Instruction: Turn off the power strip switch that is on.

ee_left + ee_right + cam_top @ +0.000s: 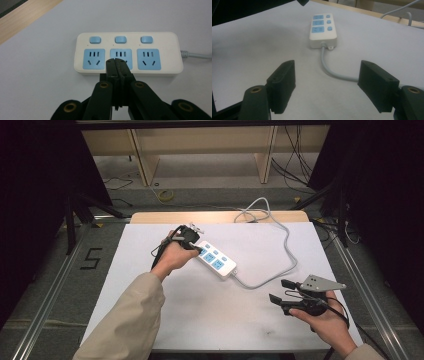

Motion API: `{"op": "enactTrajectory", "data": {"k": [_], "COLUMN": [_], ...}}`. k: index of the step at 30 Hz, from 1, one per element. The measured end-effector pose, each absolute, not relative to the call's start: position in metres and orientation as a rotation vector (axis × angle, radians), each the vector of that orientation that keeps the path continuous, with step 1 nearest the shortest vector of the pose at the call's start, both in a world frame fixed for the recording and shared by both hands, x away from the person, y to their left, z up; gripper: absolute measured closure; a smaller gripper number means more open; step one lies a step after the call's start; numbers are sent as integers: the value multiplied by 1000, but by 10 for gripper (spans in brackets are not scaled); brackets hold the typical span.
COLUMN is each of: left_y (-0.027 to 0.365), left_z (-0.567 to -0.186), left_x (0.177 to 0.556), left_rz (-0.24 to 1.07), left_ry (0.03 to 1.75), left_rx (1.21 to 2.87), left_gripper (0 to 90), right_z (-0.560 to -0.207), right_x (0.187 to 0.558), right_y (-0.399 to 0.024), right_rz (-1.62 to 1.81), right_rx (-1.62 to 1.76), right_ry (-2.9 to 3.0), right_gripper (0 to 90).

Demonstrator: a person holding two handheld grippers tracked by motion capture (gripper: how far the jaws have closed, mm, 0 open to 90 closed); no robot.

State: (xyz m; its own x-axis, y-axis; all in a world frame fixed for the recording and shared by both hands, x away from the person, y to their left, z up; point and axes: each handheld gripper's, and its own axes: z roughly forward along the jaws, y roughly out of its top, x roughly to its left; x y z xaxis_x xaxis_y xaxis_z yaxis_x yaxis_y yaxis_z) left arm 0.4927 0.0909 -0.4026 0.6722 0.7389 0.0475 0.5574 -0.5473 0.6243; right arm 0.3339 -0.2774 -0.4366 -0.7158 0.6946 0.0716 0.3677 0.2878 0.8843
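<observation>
- White power strip [216,259] lies mid-table, cord [280,240] trailing off the far edge.
- Left gripper [116,62], jaws clenched together, hovers at its middle socket [121,55].
- Right gripper [327,85] waits released, empty; nothing is plugged in.

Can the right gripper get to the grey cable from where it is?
Probably yes. The right gripper is open, and in its own view the grey cable lies on bare white table just ahead of the jaws, with nothing between. The left gripper is busy farther off at the power strip.
</observation>
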Motion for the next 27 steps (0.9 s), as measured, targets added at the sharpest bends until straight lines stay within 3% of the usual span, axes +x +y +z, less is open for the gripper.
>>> {"op": "enactTrajectory", "data": {"k": [27], "left_y": [145], "left_z": [-426], "left_x": [400], "left_rz": [452], "left_ry": [941], "left_rx": [2200], "left_gripper": [897], "right_z": [-437], "right_x": [334], "right_y": [-278], "right_rz": [1392], "right_rx": [968], "right_ry": [2238], "right_gripper": [303]}}
